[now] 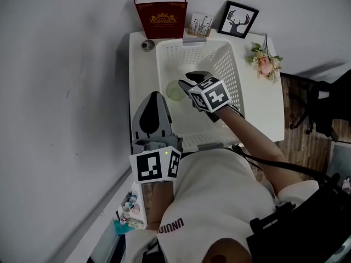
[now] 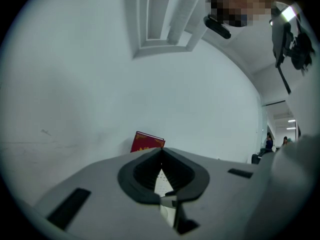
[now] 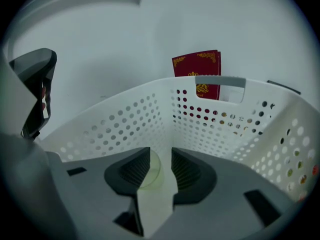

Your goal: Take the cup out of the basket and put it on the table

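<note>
White worktop (image 1: 264, 104) carries one perforated basket (image 1: 232, 76) holding one pale green cup (image 1: 175, 90); right gripper (image 1: 193, 79) stands wide open beside the cup, left gripper (image 1: 155, 96) closed, empty.

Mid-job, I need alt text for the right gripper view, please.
The right hand-held gripper points down into the white perforated basket, jaws open, with the pale green cup showing in the gap between them, not gripped. A red book stands behind the basket.
</note>
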The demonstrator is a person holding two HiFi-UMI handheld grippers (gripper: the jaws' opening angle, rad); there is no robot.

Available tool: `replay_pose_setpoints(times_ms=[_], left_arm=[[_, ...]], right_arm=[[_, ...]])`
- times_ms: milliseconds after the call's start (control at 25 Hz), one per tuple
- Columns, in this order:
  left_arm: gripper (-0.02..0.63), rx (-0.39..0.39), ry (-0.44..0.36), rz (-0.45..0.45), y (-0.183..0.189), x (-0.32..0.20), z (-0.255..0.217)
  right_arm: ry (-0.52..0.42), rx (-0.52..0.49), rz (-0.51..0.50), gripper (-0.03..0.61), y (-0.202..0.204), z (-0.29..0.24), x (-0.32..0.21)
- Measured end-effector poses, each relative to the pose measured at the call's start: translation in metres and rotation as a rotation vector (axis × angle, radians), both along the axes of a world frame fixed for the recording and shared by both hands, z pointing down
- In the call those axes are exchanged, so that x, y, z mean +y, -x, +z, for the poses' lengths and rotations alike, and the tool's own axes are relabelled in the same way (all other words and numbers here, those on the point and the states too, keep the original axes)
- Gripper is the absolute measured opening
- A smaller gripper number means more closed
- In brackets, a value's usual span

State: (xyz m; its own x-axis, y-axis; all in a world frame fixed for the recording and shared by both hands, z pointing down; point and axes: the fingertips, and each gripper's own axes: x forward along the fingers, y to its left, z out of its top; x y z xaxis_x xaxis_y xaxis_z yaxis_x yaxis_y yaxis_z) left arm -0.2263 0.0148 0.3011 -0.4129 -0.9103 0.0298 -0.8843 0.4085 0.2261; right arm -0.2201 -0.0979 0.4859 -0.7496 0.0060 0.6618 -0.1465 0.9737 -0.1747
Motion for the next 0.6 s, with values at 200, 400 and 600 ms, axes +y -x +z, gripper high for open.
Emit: replay_pose_setpoints(times_ms=[200, 400, 600], left_arm=[[0.012, 0.005, -0.002, -0.001, 0.003, 0.0, 0.002], [0.012, 0.009, -0.003, 0.003, 0.006, -0.001, 0.003], [0.012, 0.014, -0.003, 0.002, 0.007, -0.001, 0.004]], right_arm=[[-0.011, 0.032, -0.009, 0.146, 0.0, 0.011, 0.003], [-0.009, 0.065, -0.013, 0.146, 0.0, 0.023, 0.004], [-0.002, 0.096, -0.015, 0.146, -0.001, 0.035, 0.005]])
